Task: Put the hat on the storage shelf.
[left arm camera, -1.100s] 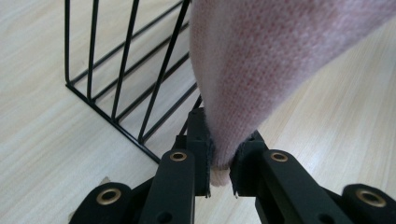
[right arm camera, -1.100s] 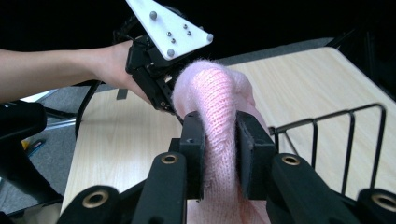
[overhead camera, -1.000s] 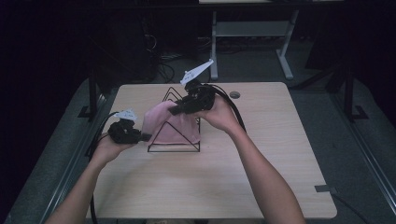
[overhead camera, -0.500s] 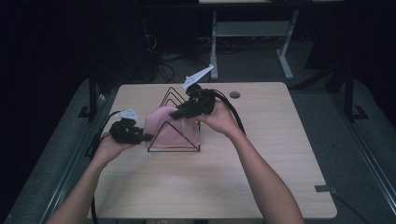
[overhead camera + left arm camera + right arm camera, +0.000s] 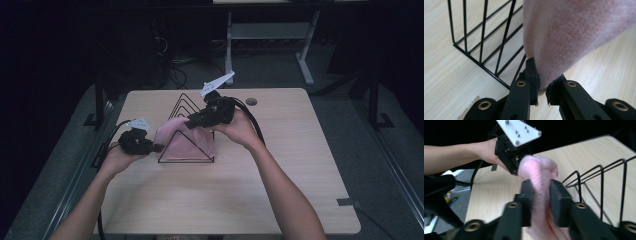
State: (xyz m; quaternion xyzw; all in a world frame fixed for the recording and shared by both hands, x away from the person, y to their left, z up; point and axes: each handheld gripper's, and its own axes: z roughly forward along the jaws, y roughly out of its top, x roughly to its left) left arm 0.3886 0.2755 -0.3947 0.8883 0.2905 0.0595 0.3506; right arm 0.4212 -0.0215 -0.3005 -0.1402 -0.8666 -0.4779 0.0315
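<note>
Cloth (image 5: pixel 187 142) is stretched sideways over the rack (image 5: pixel 186 131) on the table (image 5: pixel 280 190). One end is pinched tight by the left gripper (image 5: pixel 541 93), the other by the right gripper (image 5: pixel 541 202).

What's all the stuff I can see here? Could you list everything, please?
Cloth: one, pale pink, soft knit, draped at the wire rack and stretched between both tongs.
Wire rack: one, black, triangular frames in a row, upright at the table's middle.
Table: one, light wood, with a small dark round disc near its far edge.
Desk frame: one, pale grey, on the dark floor behind.
Left tongs: one pair, black, clamped on the cloth's lower edge.
Right tongs: one pair, black, clamped on a bunched fold of the cloth above the rack.
Forearms: two, bare, coming in from the near side.
</note>
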